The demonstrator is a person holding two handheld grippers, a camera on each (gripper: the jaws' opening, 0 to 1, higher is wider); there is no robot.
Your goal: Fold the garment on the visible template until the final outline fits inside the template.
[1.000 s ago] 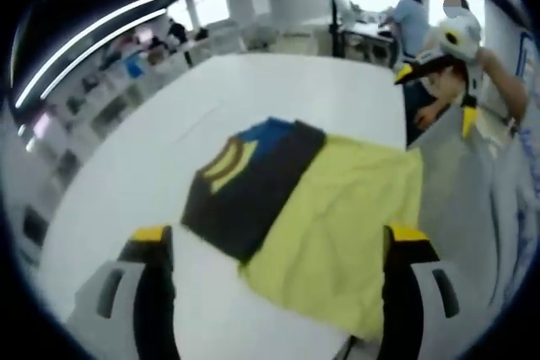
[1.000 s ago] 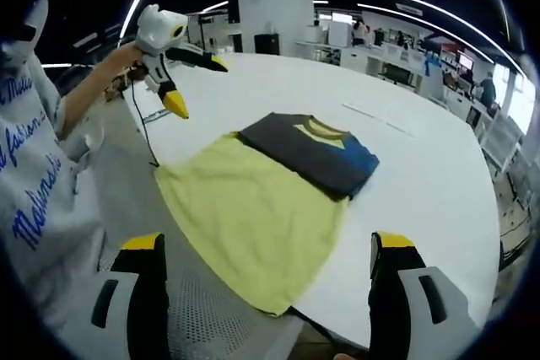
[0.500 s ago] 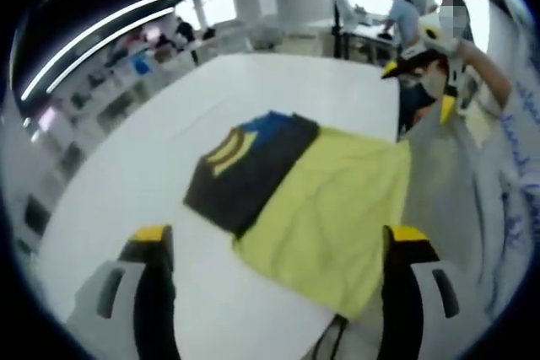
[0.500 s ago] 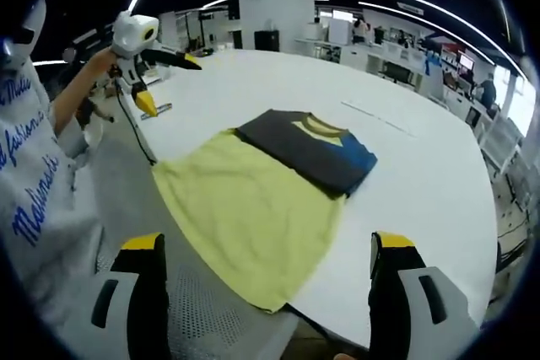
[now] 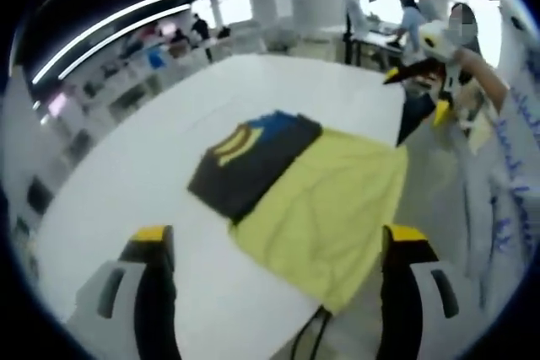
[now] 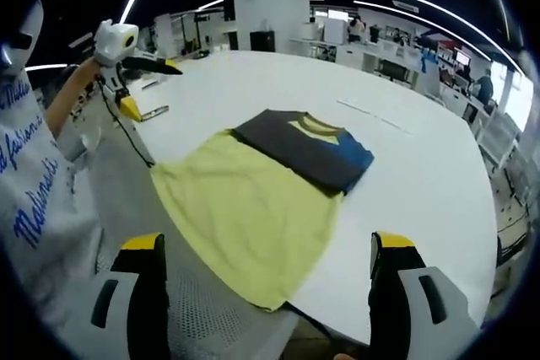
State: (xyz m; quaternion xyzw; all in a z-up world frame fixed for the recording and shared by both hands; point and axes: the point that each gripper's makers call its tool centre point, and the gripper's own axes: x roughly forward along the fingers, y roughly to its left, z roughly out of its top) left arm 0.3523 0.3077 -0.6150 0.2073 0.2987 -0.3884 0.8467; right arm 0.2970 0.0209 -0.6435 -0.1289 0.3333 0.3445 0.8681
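the garment lies partly folded on the white table, its dark top doubled over the yellow body, whose hem hangs off the near edge. my left gripper and my right gripper both gape wide, holding nothing, raised clear of the cloth.

white shirt with blue script lettering
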